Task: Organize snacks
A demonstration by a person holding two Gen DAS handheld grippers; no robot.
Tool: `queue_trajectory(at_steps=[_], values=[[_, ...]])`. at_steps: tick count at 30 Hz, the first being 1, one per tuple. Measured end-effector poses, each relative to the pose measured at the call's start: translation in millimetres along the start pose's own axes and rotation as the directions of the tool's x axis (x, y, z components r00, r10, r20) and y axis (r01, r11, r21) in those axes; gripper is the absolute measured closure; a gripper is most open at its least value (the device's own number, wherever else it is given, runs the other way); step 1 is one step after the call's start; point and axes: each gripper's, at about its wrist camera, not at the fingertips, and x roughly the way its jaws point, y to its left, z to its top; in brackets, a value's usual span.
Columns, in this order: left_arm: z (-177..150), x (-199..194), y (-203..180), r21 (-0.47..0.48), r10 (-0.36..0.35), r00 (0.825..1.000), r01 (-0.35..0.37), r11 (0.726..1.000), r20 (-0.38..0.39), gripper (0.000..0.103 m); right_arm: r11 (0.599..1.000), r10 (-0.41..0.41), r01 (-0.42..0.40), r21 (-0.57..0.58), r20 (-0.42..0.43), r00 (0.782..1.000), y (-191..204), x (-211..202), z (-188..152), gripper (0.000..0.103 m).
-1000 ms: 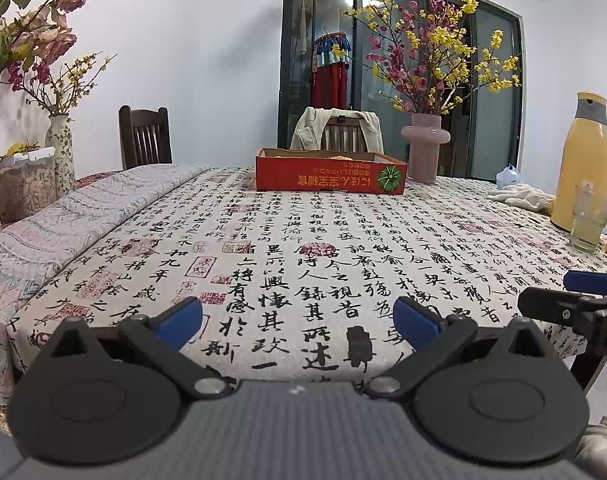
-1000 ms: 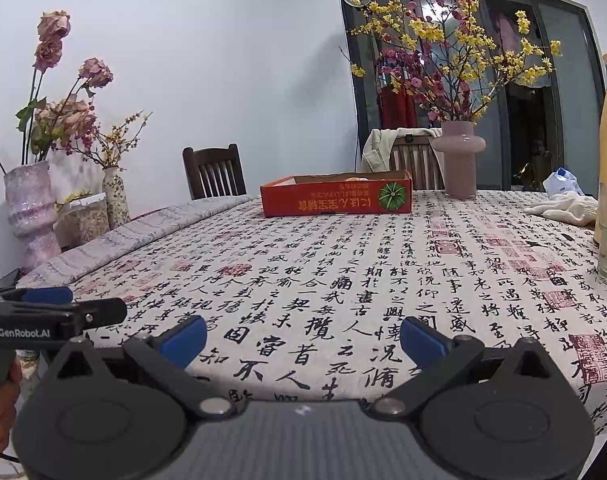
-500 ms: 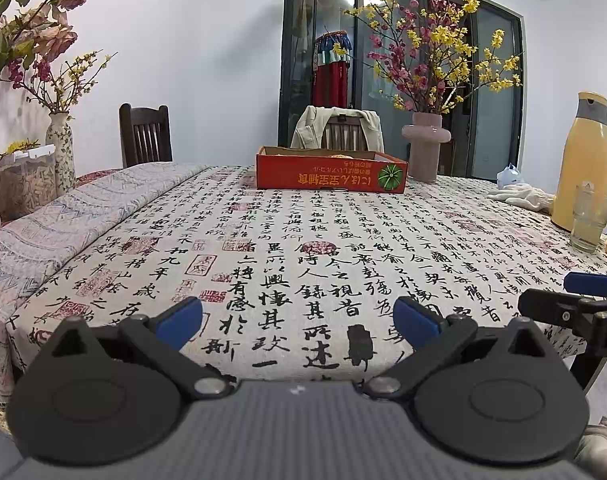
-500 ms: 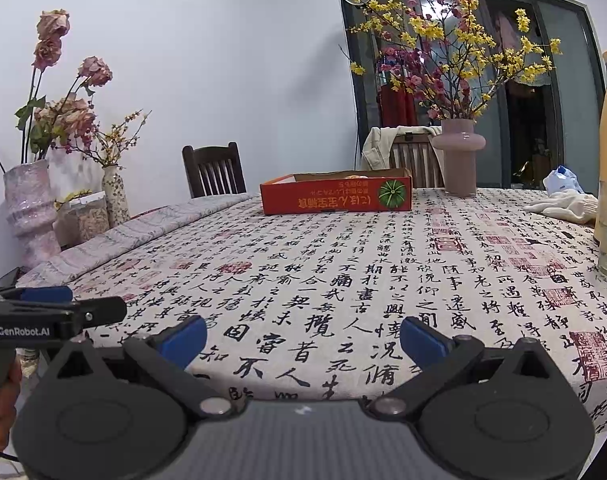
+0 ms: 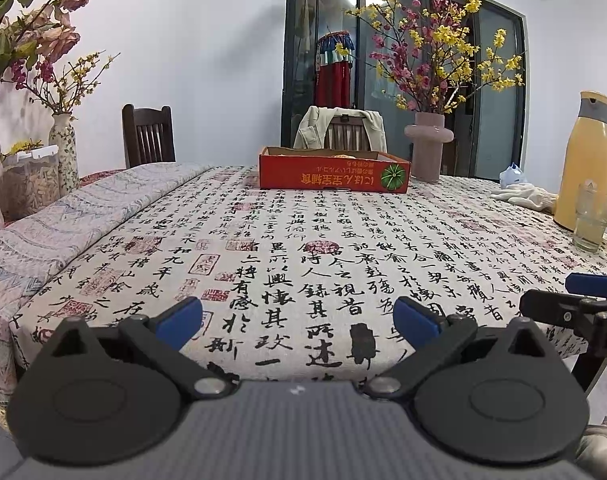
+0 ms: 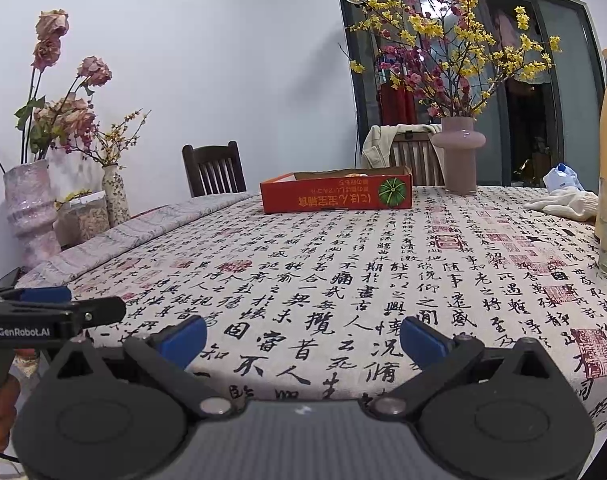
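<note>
A shallow red cardboard box rests at the far side of the table; something pale shows just over its rim, too low to tell what. My left gripper is open at the table's near edge, nothing between its blue pads. My right gripper is open too and holds nothing, also at the near edge. Each gripper shows in the other's view: the right one's fingers at the far right, the left one's fingers at the far left.
The table wears a calligraphy-print cloth. On its right side stand a yellow flask, a drinking glass and a white cloth. A pink vase with blossom branches stands behind the box. Chairs line the far side; vases stand left.
</note>
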Motion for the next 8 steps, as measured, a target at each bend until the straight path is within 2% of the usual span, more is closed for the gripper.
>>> queue_trajectory(at_steps=[8], values=[[-1.1,-0.9,-1.8,0.003,0.008,1.000,-0.008,1.000,-0.003,0.000,1.000,-0.006,0.006,-0.009,0.002,1.000,0.4,-0.2,-1.6,0.000]])
